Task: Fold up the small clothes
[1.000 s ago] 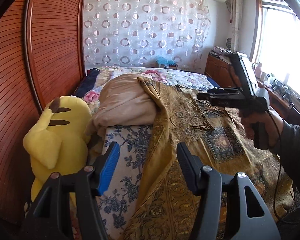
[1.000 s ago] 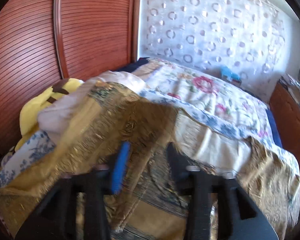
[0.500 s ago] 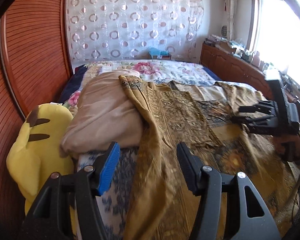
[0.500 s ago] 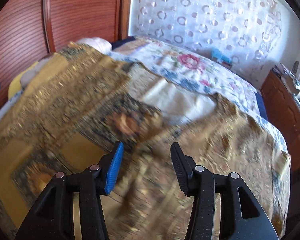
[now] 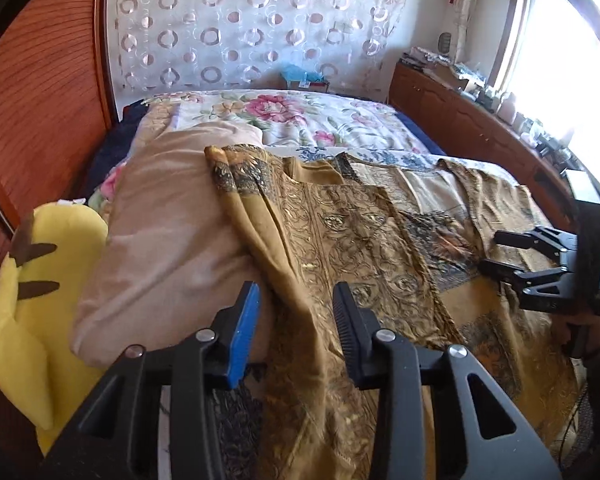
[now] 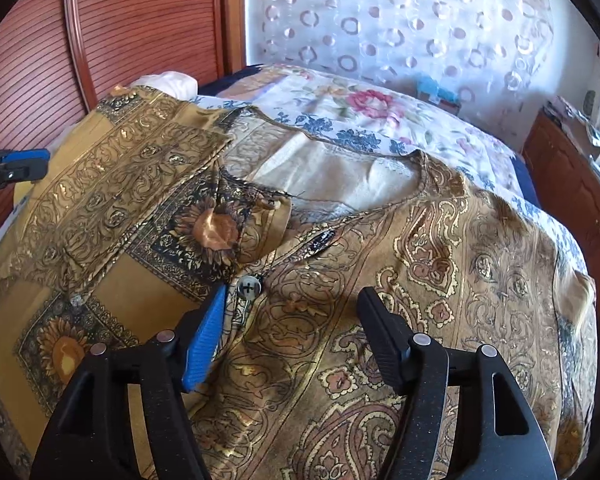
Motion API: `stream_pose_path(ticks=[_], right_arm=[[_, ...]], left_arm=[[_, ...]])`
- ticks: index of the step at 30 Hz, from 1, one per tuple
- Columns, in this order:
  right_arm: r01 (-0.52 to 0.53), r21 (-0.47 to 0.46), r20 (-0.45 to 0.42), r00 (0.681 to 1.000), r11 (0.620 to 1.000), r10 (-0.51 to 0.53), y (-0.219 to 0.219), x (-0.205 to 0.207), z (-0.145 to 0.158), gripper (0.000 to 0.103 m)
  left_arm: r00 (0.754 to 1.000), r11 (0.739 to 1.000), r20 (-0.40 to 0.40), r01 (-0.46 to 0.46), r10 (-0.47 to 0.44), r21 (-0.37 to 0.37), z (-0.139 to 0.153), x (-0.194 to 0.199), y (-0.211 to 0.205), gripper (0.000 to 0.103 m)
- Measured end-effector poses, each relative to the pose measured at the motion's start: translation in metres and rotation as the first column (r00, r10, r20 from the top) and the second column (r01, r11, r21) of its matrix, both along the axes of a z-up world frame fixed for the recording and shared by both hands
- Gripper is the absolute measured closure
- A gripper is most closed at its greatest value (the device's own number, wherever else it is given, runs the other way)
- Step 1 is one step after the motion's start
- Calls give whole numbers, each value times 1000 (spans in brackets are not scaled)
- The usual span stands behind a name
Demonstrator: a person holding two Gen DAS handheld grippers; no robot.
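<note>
While the gold patterned shirt [image 6: 340,264] lies spread front-up across the bed [image 5: 320,120], its left sleeve drapes over a beige pillow [image 5: 168,220] toward the near edge. Left gripper [image 5: 296,320]: jaws closing, sleeve fabric lying between the blue pad and the black one; pads not yet pressing on the cloth, as far as this angle shows. Right gripper [image 6: 292,328]: jaws opening, held over the shirt's chest just beside a grey button [image 6: 250,287] on the placket; nothing clamped. Neckline open, pale lining visible inside. Yellow plush toy [image 5: 40,320] sits at the bed's left edge against the slatted wooden wardrobe [image 5: 40,100]. Right gripper also visible at the right rim of the left view, over the shirt's far side.
</note>
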State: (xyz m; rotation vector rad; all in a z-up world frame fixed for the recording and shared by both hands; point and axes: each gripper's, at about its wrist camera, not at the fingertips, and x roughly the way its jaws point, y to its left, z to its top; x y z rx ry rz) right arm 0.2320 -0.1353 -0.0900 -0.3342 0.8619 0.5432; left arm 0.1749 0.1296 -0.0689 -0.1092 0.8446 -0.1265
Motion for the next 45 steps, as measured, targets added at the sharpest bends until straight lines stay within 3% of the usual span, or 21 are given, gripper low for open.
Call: stream_pose_path(ticks=[2,4,8,10,15,21,24,29,35,37,38,40,45], right_arm=[[1,-11,11,1000,1000,-1,2,0,1,34],[3,-20,19,1000,1000,-3,4,0,1,34],[5,-29,29,1000,1000,-4,6,-1,0,33],[6,-29,28,1000,1000,-5,6,-1,0,33],[6,-27,27,1000,1000,-5,7,-1,0,33],[6,-7,7,1000,1000,-6,3,2,-1,32],[7,5,-5,1000,1000,-7,0,4,-1,32],[7,4,-4,1000,1000,-7,-1,4,-1,32],[7,5,-4,1000,1000,-7,0,4,-1,32],[7,5,-4,1000,1000,-7,0,4,-1,32],[7,5,-4,1000,1000,-7,0,4,-1,32],[7,5,-4,1000,1000,-7,0,4,-1,32],[7,5,-5,1000,1000,-7,0,4,-1,32]], left_arm=[[1000,1000,-11,0,0,4,0,5,0,67],[1000,999,-17,9,-8,35,0,9,-3,81],[999,996,-48,17,-13,91,-6,16,-6,88],[999,993,-47,27,-22,118,-7,16,-7,101],[997,992,47,-62,57,112,14,7,13,102],[991,986,36,-129,126,105,9,7,39,102],[982,976,64,-184,177,115,8,-3,41,102],[976,980,121,-188,179,63,17,-34,39,102],[986,993,143,-96,87,63,17,-68,7,82],[987,995,148,-67,56,72,14,-78,-9,65],[988,996,147,-51,40,74,12,-80,-16,63],[992,997,122,-9,0,71,5,-82,-33,42],[997,995,48,55,-59,89,-16,-70,-62,41]])
